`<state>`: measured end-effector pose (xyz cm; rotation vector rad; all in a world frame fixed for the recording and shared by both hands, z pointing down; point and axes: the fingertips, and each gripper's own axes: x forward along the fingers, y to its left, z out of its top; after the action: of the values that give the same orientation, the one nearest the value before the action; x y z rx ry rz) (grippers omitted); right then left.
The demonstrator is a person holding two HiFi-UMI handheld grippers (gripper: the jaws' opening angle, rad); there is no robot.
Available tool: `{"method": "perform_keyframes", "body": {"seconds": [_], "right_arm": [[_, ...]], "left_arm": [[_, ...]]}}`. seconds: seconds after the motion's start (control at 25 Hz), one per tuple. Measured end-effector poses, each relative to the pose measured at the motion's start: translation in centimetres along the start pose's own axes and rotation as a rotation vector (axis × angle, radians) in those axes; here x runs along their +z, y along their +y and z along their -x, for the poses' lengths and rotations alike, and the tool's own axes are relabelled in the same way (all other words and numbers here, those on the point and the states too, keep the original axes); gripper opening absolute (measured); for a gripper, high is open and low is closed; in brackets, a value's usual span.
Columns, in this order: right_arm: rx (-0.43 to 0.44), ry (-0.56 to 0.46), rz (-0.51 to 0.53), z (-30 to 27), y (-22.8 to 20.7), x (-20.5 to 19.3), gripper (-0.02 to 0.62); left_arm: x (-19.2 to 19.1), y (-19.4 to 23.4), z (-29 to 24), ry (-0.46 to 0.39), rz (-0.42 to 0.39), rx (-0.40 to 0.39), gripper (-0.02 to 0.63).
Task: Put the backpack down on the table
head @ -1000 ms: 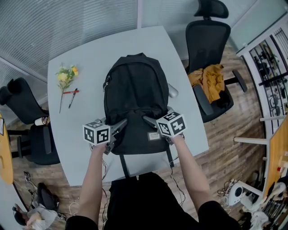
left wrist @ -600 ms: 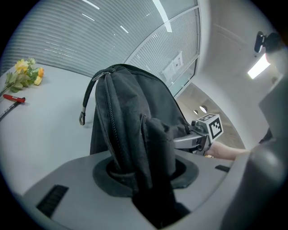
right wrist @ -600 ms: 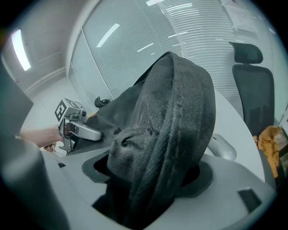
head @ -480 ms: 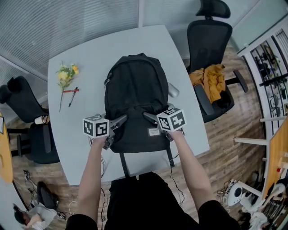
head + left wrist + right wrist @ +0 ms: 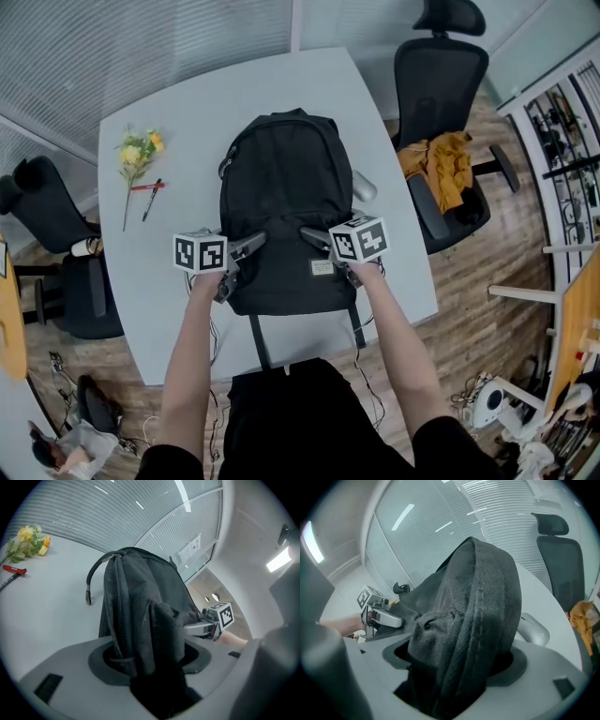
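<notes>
One black backpack (image 5: 281,202) is seen lying on the pale surface (image 5: 169,281), with two straps trailing over the near edge. Two grippers are set at its near end. The left hand-held gripper (image 5: 247,249) and the right hand-held gripper (image 5: 313,235) are each being opened, with a fold of backpack fabric between the jaws; the pads appear released from it, though this is hard to judge. One bunch of flowers (image 5: 138,155), one red pen (image 5: 147,191) and one black pen (image 5: 151,208) are laid well apart at left. One mouse (image 5: 362,187) is placed just beside the backpack. Two chairs are counted, the right chair (image 5: 436,84) bearing one orange garment (image 5: 436,169).
</notes>
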<state>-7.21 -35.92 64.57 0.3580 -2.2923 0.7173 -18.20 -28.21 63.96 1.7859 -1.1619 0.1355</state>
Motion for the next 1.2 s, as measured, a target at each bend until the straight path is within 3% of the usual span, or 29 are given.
{"method": "perform_keyframes", "body": {"seconds": [0.44,1.2], "right_arm": [[-0.002,0.035,-0.052,-0.9,-1.0,-0.2,0.465],[-0.034,0.079,-0.080,-1.9,-2.2,-0.5,0.494]], "left_arm": [[0.0,1.1,-0.6,0.038,0.060,-0.009,0.275],[-0.3,2.7,-1.5,0.101,0.099,0.053,0.311]]}}
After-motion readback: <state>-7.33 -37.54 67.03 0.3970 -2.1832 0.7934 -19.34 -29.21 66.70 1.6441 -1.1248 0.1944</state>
